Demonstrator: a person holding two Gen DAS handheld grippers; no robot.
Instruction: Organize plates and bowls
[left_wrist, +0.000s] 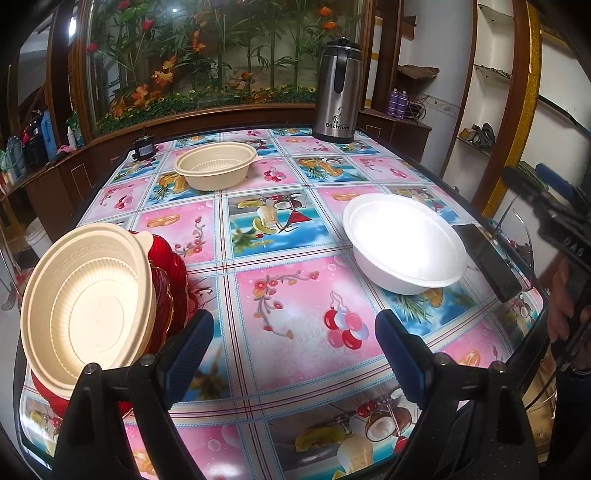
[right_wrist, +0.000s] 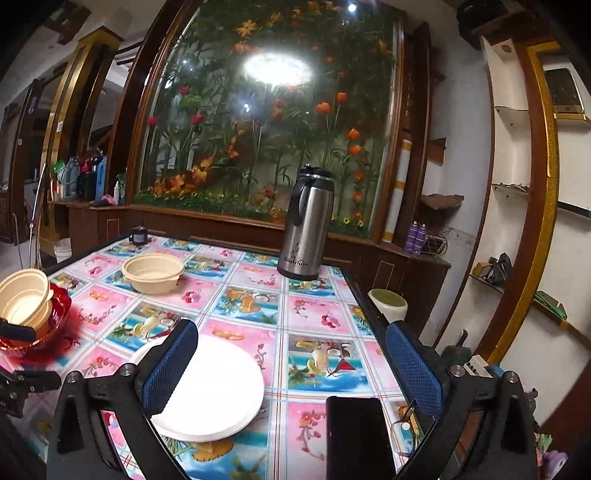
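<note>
A table (left_wrist: 295, 236) under a bright fruit-and-flower oilcloth holds the dishes being sorted. At its left edge, a cream bowl (left_wrist: 85, 306) sits tilted inside a red glass dish (left_wrist: 173, 291), which leans against the left gripper's (left_wrist: 291, 354) left finger. That gripper's blue-padded jaws stand wide apart over bare oilcloth, holding nothing. A second cream bowl (left_wrist: 216, 164) rests upright farther back, well apart from the stack. Toward the right side sits a white foam bowl (left_wrist: 406, 243), upright, with a dark phone (left_wrist: 487, 266) lying just beside it near the table edge.

In the right wrist view, the right gripper (right_wrist: 291, 365) points across the table — its jaws are spread fully, nothing pressed between the pads. The white foam bowl lies partly behind its left finger (right_wrist: 170, 365), and whether they touch cannot be told; the phone lies below, between the fingers. A steel flask (right_wrist: 306, 221) stands at the far edge of the table — behind it, a glass case (right_wrist: 266, 122) full of orange and red flowers. A person's hand (left_wrist: 565, 299) grips the right gripper's handle at the right of the left wrist view.
</note>
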